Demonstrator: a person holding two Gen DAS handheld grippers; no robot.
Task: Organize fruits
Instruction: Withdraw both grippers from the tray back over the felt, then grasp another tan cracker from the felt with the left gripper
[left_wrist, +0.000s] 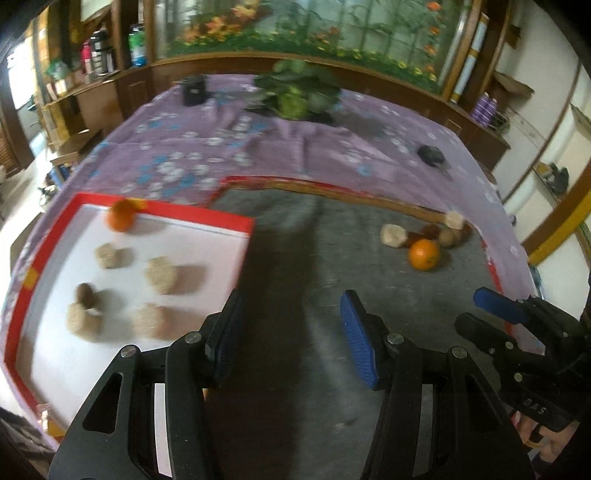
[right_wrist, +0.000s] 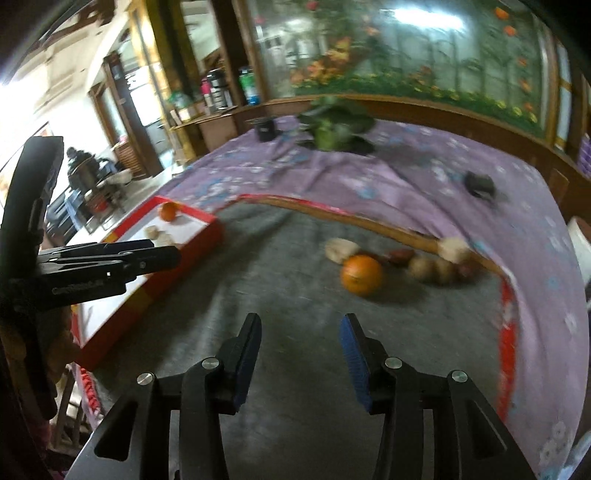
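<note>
2 round orange fruits: 1 (left_wrist: 424, 254) on grey mat (left_wrist: 303, 266), ahead and right of left gripper (left_wrist: 291, 336), beside small brown and beige fruits (left_wrist: 394, 235); other (left_wrist: 120, 215) in far corner of red-rimmed white tray (left_wrist: 236, 229), ahead-left. Left gripper jaws apart, empty. Right gripper (right_wrist: 301, 354) jaws apart, empty, orange (right_wrist: 361, 275) just ahead, untouched.

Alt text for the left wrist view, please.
The open, empty left gripper hangs over a grey mat. Left, a red-rimmed tray holds an orange and tan pieces; right, another orange sits in a small pile.
</note>
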